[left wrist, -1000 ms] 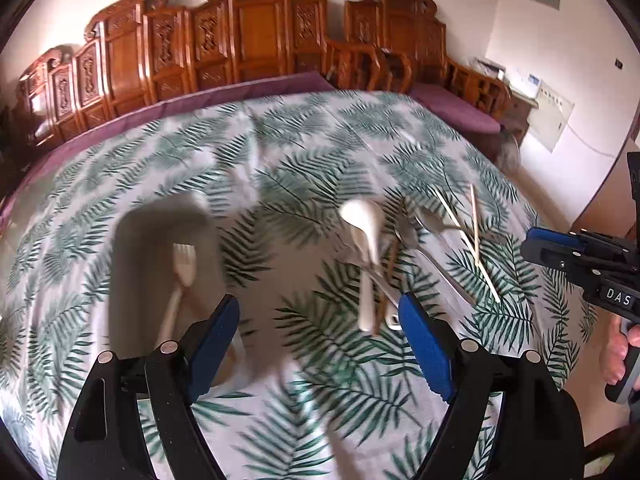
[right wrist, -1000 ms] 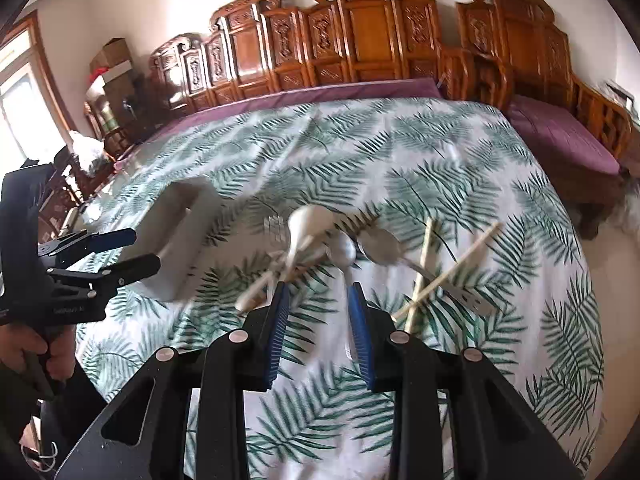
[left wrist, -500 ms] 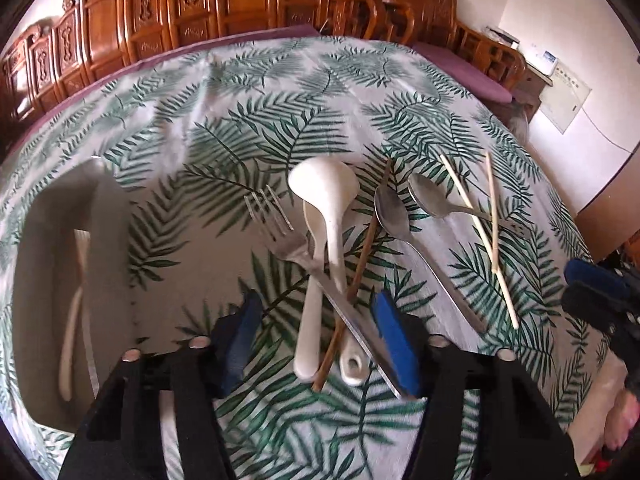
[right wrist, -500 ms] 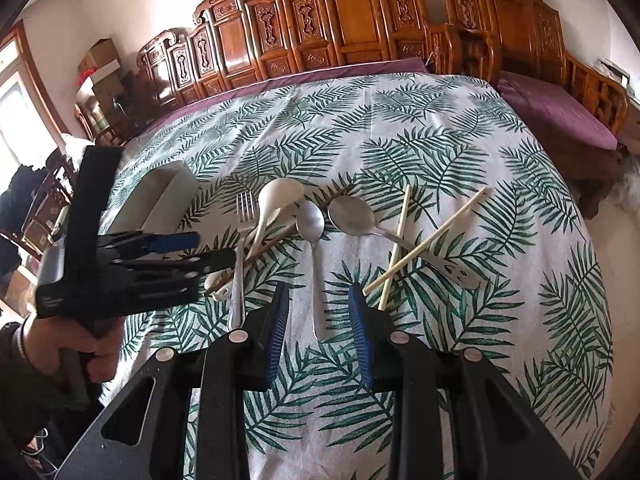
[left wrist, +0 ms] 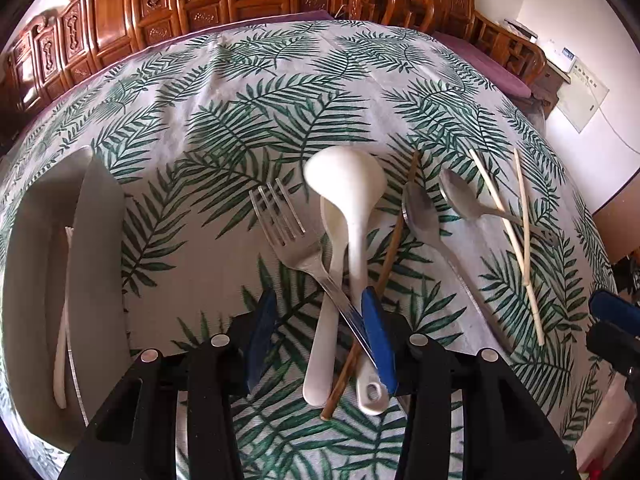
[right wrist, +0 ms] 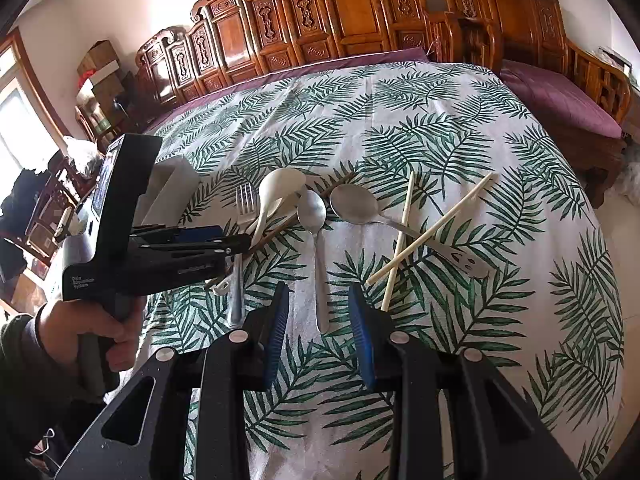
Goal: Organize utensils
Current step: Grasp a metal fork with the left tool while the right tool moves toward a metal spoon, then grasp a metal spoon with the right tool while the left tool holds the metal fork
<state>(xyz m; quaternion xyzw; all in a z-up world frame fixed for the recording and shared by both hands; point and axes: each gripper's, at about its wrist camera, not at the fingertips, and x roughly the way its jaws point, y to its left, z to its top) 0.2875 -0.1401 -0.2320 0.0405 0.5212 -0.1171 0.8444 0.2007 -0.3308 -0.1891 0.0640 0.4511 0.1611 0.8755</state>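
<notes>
On the leaf-print cloth lie a metal fork (left wrist: 288, 236), a big white spoon (left wrist: 348, 188) over a second white spoon (left wrist: 320, 360), and a brown chopstick (left wrist: 392, 248). My left gripper (left wrist: 318, 340) points steeply down over their handles. Its jaws are closing; the right pad touches the fork's handle, while the left pad stands clear. To the right lie two metal spoons (left wrist: 424, 216) (left wrist: 464, 200) and two pale chopsticks (left wrist: 500, 208). My right gripper (right wrist: 320, 336) hovers open above a metal spoon's handle (right wrist: 320, 280), with nothing between its fingers.
A grey tray (left wrist: 100, 240) stands at the left of the cloth with a white utensil (left wrist: 60, 340) inside. Carved wooden chairs (right wrist: 360, 12) line the table's far side. A hand (right wrist: 100, 328) holds the left gripper at the near left edge.
My left gripper swung right from the tray, dropped down over the fork and white spoon handles, and its jaws narrowed. The right gripper barely moved and kept the same gap.
</notes>
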